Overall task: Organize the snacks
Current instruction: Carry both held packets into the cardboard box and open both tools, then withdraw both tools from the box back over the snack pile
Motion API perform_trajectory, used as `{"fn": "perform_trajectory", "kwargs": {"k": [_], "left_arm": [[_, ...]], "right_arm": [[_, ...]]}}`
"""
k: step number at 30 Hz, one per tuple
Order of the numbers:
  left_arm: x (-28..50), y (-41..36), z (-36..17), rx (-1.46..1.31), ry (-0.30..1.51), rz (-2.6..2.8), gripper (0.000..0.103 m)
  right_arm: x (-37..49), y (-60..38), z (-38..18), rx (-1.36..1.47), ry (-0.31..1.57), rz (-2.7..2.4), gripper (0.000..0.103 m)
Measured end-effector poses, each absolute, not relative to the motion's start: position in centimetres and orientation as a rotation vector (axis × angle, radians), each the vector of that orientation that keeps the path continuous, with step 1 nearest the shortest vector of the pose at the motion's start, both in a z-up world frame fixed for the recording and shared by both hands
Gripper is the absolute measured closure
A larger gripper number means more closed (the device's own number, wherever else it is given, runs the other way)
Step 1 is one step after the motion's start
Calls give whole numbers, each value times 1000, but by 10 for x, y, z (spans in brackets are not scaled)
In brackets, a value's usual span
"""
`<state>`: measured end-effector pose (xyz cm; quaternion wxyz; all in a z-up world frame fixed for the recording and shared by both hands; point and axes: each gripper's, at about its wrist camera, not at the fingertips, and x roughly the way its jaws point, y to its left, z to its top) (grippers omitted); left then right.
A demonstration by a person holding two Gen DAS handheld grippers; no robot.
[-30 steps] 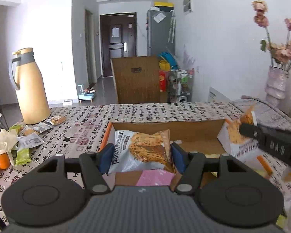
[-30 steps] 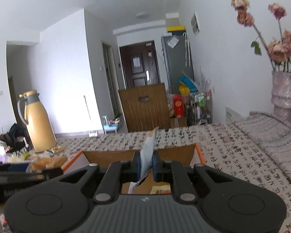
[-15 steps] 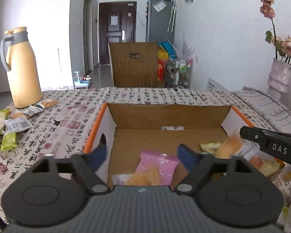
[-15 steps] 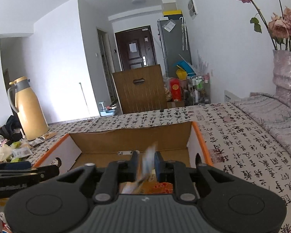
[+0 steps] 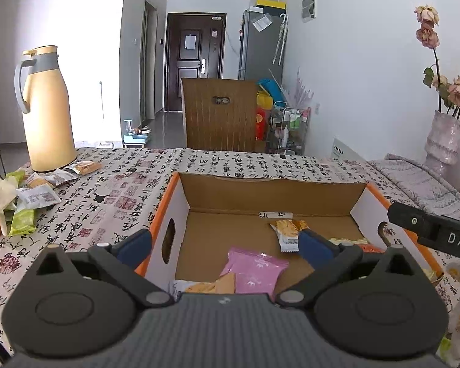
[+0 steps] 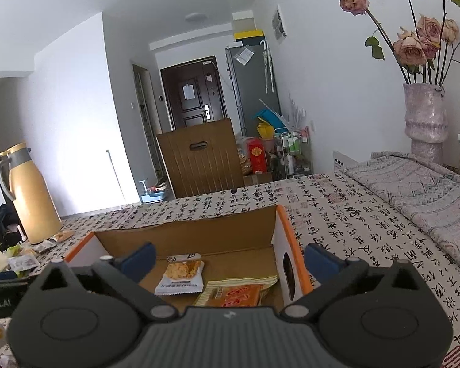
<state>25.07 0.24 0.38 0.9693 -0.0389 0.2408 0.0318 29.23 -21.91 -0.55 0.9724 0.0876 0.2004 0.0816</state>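
orange-edged box [image 5: 172, 184], pink packet [image 5: 254, 271], calligraphy-print tablecloth [image 5: 113, 190]

Bright daylight; sharp; fisheye-curved edges

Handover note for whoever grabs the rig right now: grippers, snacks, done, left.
Left gripper: open, empty, hovering over the near left edge of the cardboard box.
Right gripper: open, empty, over the box's near right corner.
In the box: pink packet, white cracker packet, orange-and-yellow packet, plus another cracker packet at the near edge.
Left to do: loose snack packets lie on the tablecloth by the yellow thermos, with a green packet nearer. The left gripper is on that side, so it looks best placed to fetch them.
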Motion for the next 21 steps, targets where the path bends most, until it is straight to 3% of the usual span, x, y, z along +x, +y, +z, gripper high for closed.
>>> {"fn": "perform_trajectory", "kwargs": {"k": [21], "left_arm": [[209, 0, 39, -66, 432, 66, 0]], "right_arm": [[239, -214, 43, 81, 305, 180, 0]]}}
